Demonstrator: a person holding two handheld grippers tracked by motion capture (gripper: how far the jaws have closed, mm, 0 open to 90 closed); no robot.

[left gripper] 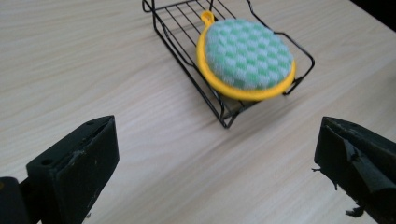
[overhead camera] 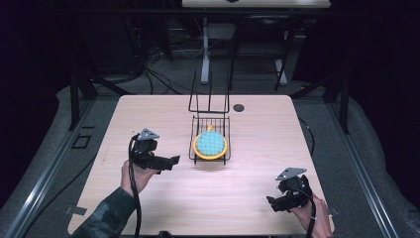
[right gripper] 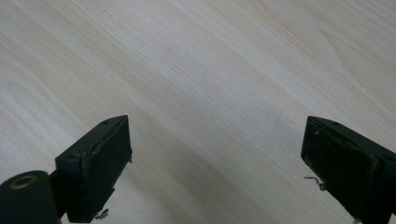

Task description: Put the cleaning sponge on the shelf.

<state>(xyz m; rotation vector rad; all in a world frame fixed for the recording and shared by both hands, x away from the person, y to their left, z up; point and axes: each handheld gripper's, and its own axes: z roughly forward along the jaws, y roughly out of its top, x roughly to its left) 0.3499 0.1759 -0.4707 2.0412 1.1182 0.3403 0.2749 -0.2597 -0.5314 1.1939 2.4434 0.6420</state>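
Observation:
A round scrubbing pad (overhead camera: 210,143) with a green-and-white checked face and a yellow rim lies in a black wire rack (overhead camera: 225,125) at the table's middle. In the left gripper view the pad (left gripper: 248,54) rests tilted on the rack (left gripper: 173,27), a short way beyond the jaws. My left gripper (overhead camera: 173,161) is left of the rack, apart from it, with its jaws wide open (left gripper: 215,163) and only bare wood between them. My right gripper (overhead camera: 272,203) is near the front right of the table, open (right gripper: 217,163) over bare wood.
The rack has an upright wire back (overhead camera: 209,101) on its far side. A small dark round spot (overhead camera: 238,107) sits in the wooden table (overhead camera: 148,114) behind the rack. Cables trail from both grippers toward the front edge. Dark floor and table legs lie beyond.

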